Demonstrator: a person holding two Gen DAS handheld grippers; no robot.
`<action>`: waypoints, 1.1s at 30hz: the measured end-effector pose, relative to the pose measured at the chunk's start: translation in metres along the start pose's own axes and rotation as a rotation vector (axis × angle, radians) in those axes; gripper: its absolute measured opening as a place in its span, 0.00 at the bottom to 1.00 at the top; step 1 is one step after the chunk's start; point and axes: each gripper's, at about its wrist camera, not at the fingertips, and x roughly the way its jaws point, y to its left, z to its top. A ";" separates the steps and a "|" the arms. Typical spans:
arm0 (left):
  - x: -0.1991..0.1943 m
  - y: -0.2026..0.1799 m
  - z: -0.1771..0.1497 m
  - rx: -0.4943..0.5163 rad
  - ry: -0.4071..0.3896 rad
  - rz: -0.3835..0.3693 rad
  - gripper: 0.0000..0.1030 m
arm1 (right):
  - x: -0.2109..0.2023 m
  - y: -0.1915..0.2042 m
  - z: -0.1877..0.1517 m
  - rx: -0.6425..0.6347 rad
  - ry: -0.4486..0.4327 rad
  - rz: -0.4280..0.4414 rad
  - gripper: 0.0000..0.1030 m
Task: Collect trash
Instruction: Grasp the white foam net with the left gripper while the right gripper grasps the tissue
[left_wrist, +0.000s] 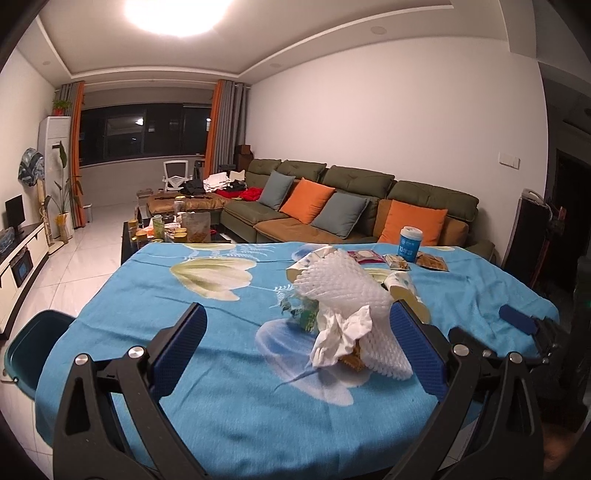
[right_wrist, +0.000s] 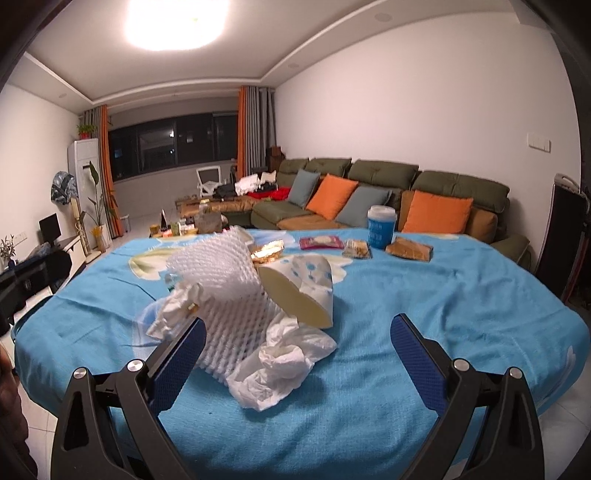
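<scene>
Both the left hand-held gripper (left_wrist: 295, 350) and right hand-held gripper (right_wrist: 297, 354) are spread, empty; the foam netting sleeve (right_wrist: 229, 295) could be toppled, crumpled tissue (right_wrist: 280, 365) scattered off the worktop (right_wrist: 443, 332).

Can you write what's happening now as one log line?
left gripper: open | right gripper: open | foam fruit net, crumpled tissue: on table, ungrasped

1. The blue cylindrical tub with a white lid (left_wrist: 410, 240), standing at the far side of the desk, carries white print; from the left wrist view it reads "10" followed by characters I cannot make out.
2. On the same tub in the right wrist view, the white lettering is too blurred to read.
3. The flat snack packets (right_wrist: 320, 242) beside it show no legible print.
</scene>
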 end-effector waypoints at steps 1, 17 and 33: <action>0.006 -0.001 0.002 0.005 0.011 -0.004 0.95 | 0.004 -0.001 0.000 0.000 0.011 0.002 0.94; 0.129 -0.025 0.028 0.013 0.185 -0.116 0.95 | 0.061 -0.017 -0.009 0.078 0.200 0.065 0.69; 0.195 -0.010 0.014 -0.094 0.341 -0.203 0.53 | 0.074 -0.014 -0.018 0.086 0.260 0.144 0.31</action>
